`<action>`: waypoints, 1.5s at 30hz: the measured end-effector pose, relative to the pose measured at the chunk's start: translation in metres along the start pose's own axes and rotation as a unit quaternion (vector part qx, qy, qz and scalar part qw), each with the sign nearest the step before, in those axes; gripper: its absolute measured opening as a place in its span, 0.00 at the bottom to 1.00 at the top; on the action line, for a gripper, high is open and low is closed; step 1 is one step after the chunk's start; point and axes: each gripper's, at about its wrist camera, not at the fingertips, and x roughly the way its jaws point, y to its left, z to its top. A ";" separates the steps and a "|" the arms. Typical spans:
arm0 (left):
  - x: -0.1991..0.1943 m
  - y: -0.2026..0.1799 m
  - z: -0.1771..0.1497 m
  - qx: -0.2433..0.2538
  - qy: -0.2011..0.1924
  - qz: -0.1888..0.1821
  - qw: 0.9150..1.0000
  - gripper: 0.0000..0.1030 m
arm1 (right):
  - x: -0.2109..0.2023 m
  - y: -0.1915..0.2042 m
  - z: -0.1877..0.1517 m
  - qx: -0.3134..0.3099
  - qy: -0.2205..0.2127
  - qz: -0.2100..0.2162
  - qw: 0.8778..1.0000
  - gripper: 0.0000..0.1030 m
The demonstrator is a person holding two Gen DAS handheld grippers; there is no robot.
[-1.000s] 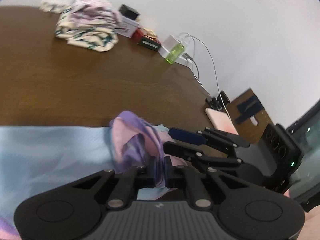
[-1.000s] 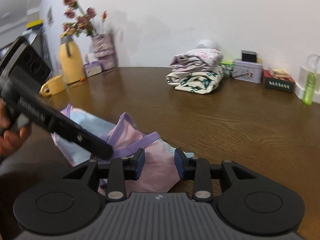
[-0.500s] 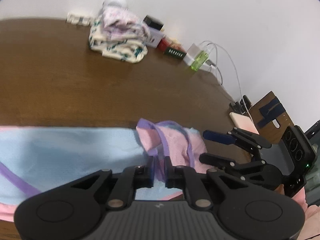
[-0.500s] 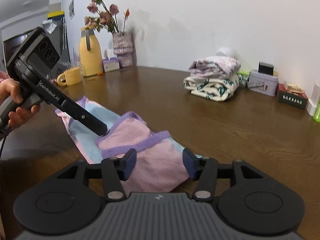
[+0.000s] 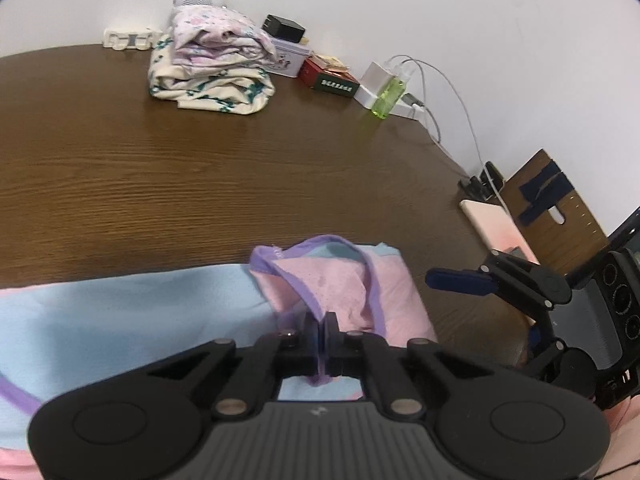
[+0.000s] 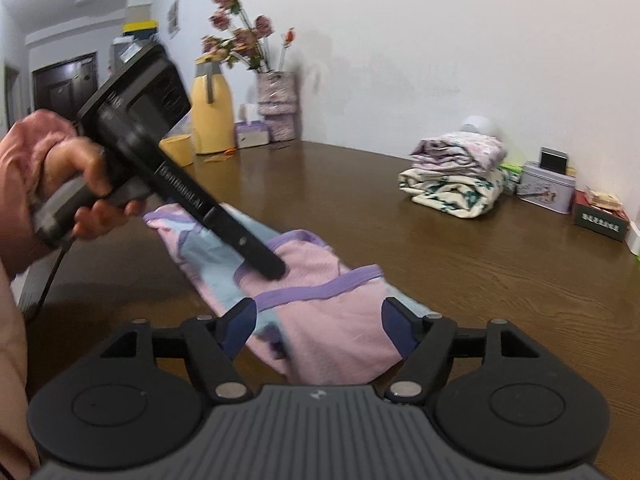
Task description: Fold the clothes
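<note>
A pink and light-blue garment point(image 5: 344, 284) with purple trim lies on the brown table point(image 5: 160, 184), one end folded over. My left gripper point(image 5: 322, 332) is shut on a strip of the purple trim at that folded end. In the right wrist view the left gripper point(image 6: 276, 268) slants down from a hand onto the garment point(image 6: 332, 332). My right gripper point(image 6: 318, 318) hovers just before the garment's near end. Its jaws are opening wide, with cloth lying beneath the gap and neither pad pressing on it. One of its fingers point(image 5: 456, 280) shows right of the garment.
A stack of folded clothes point(image 5: 212, 72) sits at the table's far side, with a tin box point(image 6: 546, 192), a red box point(image 5: 332, 78), a green bottle point(image 5: 390, 94) and a charger with cables beside it. A yellow jug point(image 6: 212, 116), flower vase point(image 6: 276, 104) and phone point(image 5: 496, 224) stand near the edges.
My right gripper's jaws have spread wide and drawn back a little. My left gripper has closed fully on the purple trim, and the bunched fold now lies flatter.
</note>
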 end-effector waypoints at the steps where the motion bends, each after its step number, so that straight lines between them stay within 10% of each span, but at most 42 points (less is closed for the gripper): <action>1: -0.002 0.002 0.000 0.001 0.001 0.005 1.000 0.01 | 0.001 0.003 0.000 -0.007 0.002 0.002 1.000 0.69; 4: -0.004 0.011 0.004 -0.008 0.003 0.010 1.000 0.02 | 0.003 0.008 -0.001 -0.020 0.008 0.004 1.000 0.69; 9: -0.018 0.012 0.008 -0.010 -0.013 0.009 1.000 0.38 | 0.001 0.011 -0.002 -0.023 0.005 0.002 1.000 0.76; 14: -0.030 -0.017 0.020 0.044 -0.055 -0.021 0.997 0.38 | 0.002 0.012 -0.004 -0.021 0.011 0.003 1.000 0.77; 20: 0.026 -0.046 0.040 0.076 0.014 -0.018 0.997 0.35 | 0.004 0.015 -0.004 -0.027 0.017 -0.006 0.999 0.80; 25: 0.049 -0.041 0.044 0.048 0.023 -0.014 0.999 0.00 | 0.005 0.014 -0.005 -0.022 0.019 -0.009 1.000 0.84; 38: 0.026 -0.033 0.004 0.022 -0.023 0.010 0.999 0.01 | 0.011 0.007 -0.007 0.005 0.033 -0.015 0.999 0.87; 45: -0.008 -0.032 0.001 0.019 -0.086 0.012 0.996 0.24 | 0.005 0.003 -0.006 0.023 0.021 -0.003 1.000 0.88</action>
